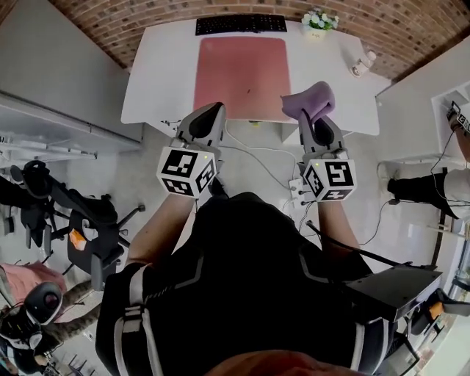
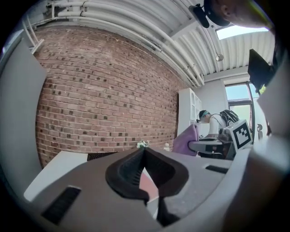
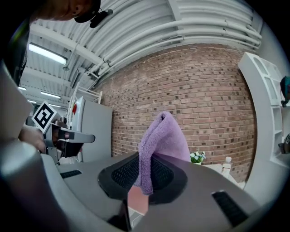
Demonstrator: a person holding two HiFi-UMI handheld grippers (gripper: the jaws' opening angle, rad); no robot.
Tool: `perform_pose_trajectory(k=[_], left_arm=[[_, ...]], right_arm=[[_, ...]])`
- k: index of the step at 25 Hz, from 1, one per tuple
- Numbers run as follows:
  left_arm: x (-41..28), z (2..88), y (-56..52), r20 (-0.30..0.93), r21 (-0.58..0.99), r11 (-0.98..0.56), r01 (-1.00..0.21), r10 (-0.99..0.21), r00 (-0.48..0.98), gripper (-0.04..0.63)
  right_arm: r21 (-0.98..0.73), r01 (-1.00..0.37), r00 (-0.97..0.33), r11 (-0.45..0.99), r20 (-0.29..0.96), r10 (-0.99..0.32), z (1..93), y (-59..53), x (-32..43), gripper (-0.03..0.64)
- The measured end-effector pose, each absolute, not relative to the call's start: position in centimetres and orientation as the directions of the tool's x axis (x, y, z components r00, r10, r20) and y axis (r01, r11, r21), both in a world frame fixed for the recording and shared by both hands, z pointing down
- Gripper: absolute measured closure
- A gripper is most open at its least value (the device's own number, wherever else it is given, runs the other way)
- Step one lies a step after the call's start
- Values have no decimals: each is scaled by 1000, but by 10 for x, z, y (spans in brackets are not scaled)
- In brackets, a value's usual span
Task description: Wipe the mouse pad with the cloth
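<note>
A pink mouse pad [image 1: 241,73] lies flat in the middle of a white desk [image 1: 158,73]. A black keyboard [image 1: 241,24] sits just past the far edge of the mouse pad. A small pot of flowers [image 1: 319,20] stands past its far right corner. A little white bottle [image 1: 362,64] stands off to the right of the mouse pad, well apart from it.

The right gripper [image 1: 316,121] is by the near right corner of the mouse pad. Its jaws pinch a purple cloth [image 1: 308,103]. The cloth sticks up out of the jaws in a soft folded hump, and one end hangs down between them. The cloth looks like it is up in the air and not on the mouse pad, but that is hard to be sure of from above.

The left gripper [image 1: 211,114] is by the near left corner of the mouse pad. Its jaws are pressed together at the tips and hold nothing.
</note>
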State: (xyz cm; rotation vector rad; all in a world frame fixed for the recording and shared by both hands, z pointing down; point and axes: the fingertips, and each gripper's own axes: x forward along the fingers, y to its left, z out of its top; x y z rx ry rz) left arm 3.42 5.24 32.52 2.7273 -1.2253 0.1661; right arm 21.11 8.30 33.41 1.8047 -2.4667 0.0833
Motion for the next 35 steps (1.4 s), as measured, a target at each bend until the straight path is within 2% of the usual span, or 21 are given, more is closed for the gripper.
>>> perform_pose_trajectory(k=[4,15,19,23,31,35], left_arm=[[17,345,17,196,77,-656,-751,-728,657,592],[-13,390,-25,259,211,-692,-691,-642,722,592],[-14,402,-36,284,144,-740,-656,-605,744,592],[-13,421,-47,301,183,-751,-635,-572,763,592],[-15,465,-64,353,257,-736,-627,-532,770,592],[-21,483,-79,396,223,-724,-653,-545,739,592]], right_arm=[[18,-966,-251,257,153,-956,358,57,208,558],[95,-984,-117,151,297,-948,427,20,208,558],[53,-997,-41,63,353,-935,454,12,217,558],[106,-994,54,-9,434,-899,487,9,232,558],[260,-964,110,50,565,-817,532,3,255,558],[289,-955,130,68,614,-778,562,-1,272,558]])
